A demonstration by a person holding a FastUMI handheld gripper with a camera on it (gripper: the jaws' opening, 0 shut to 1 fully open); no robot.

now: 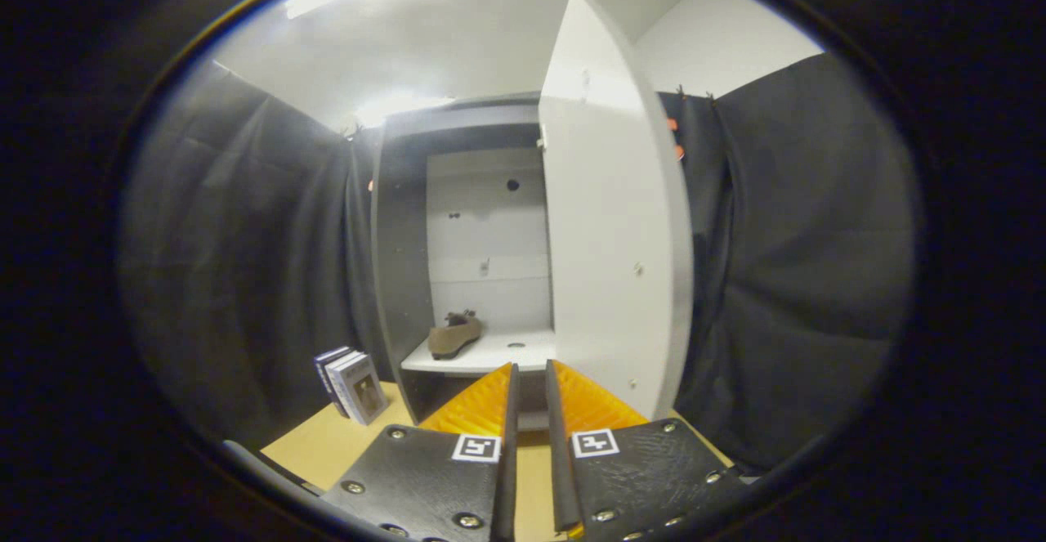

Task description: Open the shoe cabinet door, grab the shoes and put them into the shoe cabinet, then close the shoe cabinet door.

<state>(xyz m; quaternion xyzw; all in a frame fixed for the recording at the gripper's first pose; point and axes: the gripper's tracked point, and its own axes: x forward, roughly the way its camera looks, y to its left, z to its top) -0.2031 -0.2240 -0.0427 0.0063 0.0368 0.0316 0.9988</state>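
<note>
Tongs (530, 372) are held just short of the cabinet (400, 264), and the two fingers are drawn almost together, with only a thin slit left between them and nothing pinched in it. Their tips are pointed at the front edge of the shelf (498, 354).

On that shelf, inside the cabinet, a brown shoe (454, 335) is seen lying on its sole toward the left side, its toe turned to the front left. It is found beyond the fingertips and a little to their left, well apart from them. A white back panel (488, 235) is seen behind the shoe.

The door (613, 223) is swung wide open on the right, with its inner face shown and its lower edge just beside the right finger.

Left of the cabinet, a few books (351, 384) are stood upright, leaning slightly, on the light wooden table (327, 444). Black cloth (245, 256) is hung on both sides.
</note>
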